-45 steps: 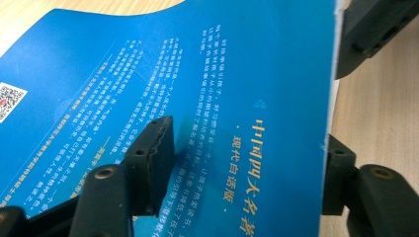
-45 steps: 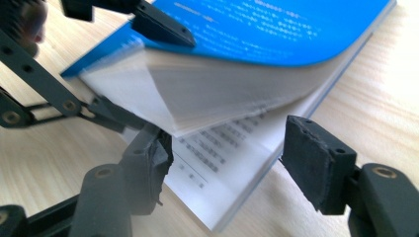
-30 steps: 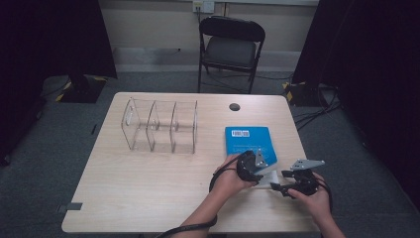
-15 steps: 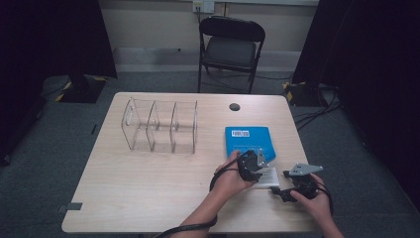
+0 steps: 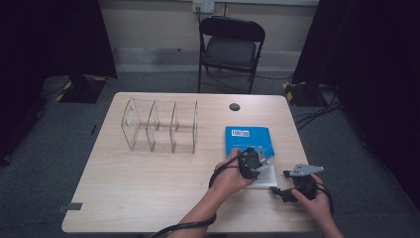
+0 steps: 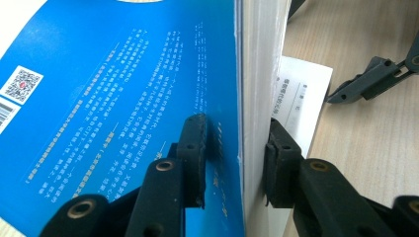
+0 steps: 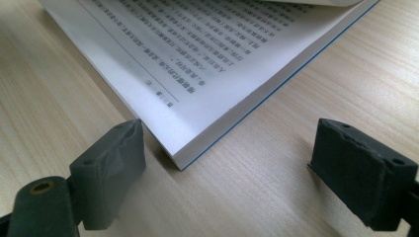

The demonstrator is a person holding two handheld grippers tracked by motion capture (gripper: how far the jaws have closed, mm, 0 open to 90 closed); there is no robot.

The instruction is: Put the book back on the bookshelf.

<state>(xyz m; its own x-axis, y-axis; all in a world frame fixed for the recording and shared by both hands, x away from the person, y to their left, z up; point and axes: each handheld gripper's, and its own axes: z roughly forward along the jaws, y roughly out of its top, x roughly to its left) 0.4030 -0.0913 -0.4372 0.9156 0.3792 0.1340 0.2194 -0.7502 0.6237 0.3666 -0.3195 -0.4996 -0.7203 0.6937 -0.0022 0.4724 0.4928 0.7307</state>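
One blue book (image 5: 246,141) lies on the table (image 5: 148,188), beside one clear three-slot organizer (image 5: 159,126). The left gripper (image 6: 236,163) clamps its lifted cover and pages. The right gripper (image 7: 227,173) is spread wide at the book's corner.

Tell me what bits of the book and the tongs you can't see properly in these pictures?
- Book, high view: its near end is hidden by the left tongs and hand.
- Book cover text, left gripper view: too small to read; the cover runs off the top and left edges.
- Printed page, right gripper view: far lines blurred, top cut off.
- Right tongs, high view: tips too small and dark to judge.
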